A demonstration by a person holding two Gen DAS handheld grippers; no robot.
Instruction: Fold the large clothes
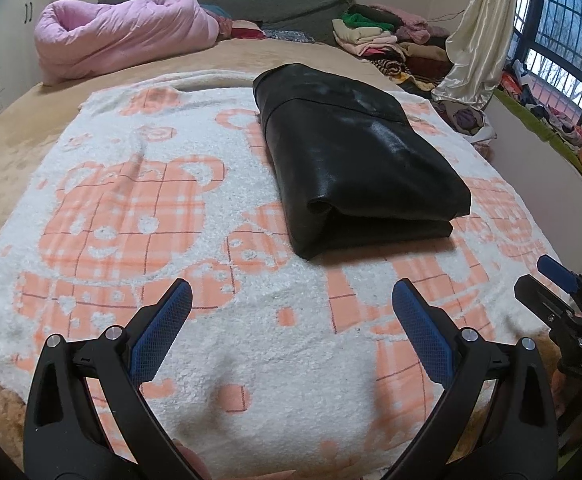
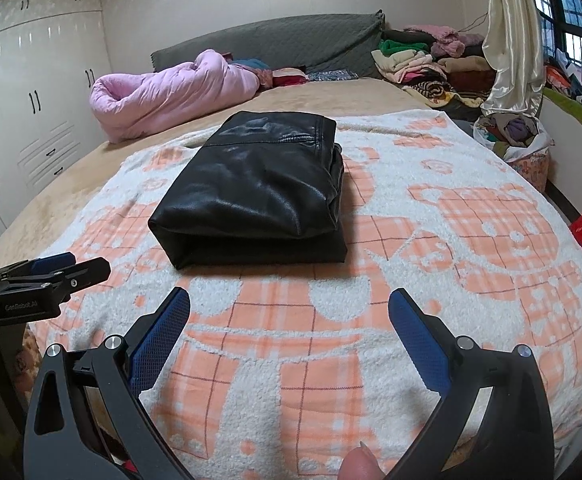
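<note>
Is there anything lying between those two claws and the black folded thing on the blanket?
Nothing visible. Only bare bear-print blanket lies between the open right claw and the folded black garment, and the same holds for the open left claw. Neither claw touches it.

The left gripper (image 1: 291, 300) and the right gripper (image 2: 289, 308) hover side by side, jaws spread wide, gripping nothing.
</note>
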